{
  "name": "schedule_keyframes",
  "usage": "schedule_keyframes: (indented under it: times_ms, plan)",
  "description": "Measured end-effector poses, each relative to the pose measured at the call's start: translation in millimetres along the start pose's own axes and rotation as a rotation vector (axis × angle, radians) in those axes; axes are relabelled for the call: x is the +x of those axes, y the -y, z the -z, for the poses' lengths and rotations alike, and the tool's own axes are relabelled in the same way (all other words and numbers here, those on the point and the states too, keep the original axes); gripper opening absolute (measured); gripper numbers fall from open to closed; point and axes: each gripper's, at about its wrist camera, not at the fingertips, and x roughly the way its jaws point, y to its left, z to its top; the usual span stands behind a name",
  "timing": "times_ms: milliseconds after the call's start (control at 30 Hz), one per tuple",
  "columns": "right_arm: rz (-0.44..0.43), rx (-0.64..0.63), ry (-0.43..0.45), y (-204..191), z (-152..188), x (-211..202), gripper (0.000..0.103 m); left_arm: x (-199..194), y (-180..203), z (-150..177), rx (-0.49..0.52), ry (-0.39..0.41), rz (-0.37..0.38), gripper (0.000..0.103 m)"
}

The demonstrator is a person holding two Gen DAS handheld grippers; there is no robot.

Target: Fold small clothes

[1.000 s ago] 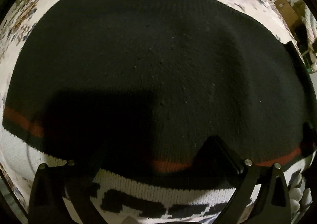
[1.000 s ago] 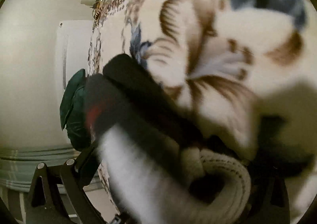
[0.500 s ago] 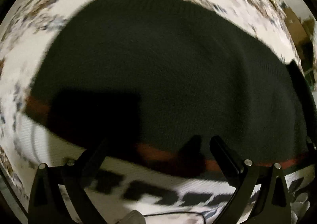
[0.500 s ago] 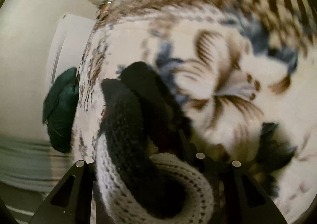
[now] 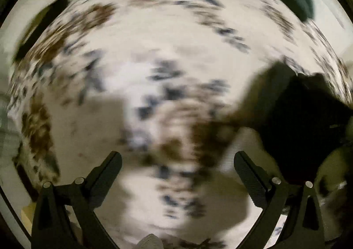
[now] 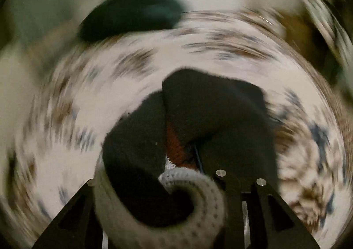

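Both views motion-blurred. Left gripper [image 5: 176,160] jaws wide apart, nothing between them, over the floral blanket [image 5: 154,50]; a dark mass shows at that view's right edge. Right gripper [image 6: 176,182] is clamped on the bunched black knit garment [image 6: 209,112], its white-and-red band [image 6: 187,182] curled at the fingers. Dark green bundle [image 6: 132,15] lies beyond.

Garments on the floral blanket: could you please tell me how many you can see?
2. A black knit garment with white trim is bunched in the right claw. A dark green one lies at the blanket's far edge. Blur may hide others.
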Motion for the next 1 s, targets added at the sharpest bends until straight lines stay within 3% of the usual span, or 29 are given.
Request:
schedule_keyframes:
  times_ms: [100, 200, 233, 267, 367, 467, 567, 700, 800, 900, 1000]
  plan:
    - [0.038, -0.280, -0.024, -87, 48, 14, 0.033, 5, -44, 4, -0.074, -0.012, -0.016, 0.103]
    - [0.090, -0.441, -0.049, -110, 85, 29, 0.035, 10, -63, 2, -0.110, -0.021, -0.005, 0.103]
    - [0.086, -0.456, -0.046, -110, 88, 28, 0.041, 9, -65, 4, -0.117, -0.020, 0.010, 0.103]
    - [0.049, -0.461, -0.061, -108, 87, 25, 0.055, 7, -65, 4, -0.121, -0.018, 0.020, 0.103]
    - [-0.169, -0.456, -0.146, -95, 83, 5, 0.080, 1, -54, 4, -0.113, -0.018, 0.074, 0.103]
    - [-0.489, -0.302, -0.244, -48, 69, -27, 0.085, -9, -37, -2, -0.084, -0.014, 0.146, 0.103]
    - [-0.654, -0.041, -0.296, 24, 54, -51, 0.086, -22, -7, -5, -0.037, -0.003, 0.208, 0.103]
    - [-0.562, 0.206, -0.327, 112, 42, -42, 0.087, -28, 41, -9, 0.029, -0.010, 0.273, 0.103]
    - [-0.500, 0.341, -0.353, 166, 44, -21, 0.087, -22, 69, -18, 0.065, -0.012, 0.277, 0.103]
    - [-0.513, 0.437, -0.393, 199, 50, 7, 0.087, -6, 96, -37, 0.105, -0.042, 0.281, 0.103]
    - [-0.472, 0.427, -0.464, 207, 59, 35, 0.087, 25, 123, -64, 0.150, -0.110, 0.282, 0.103]
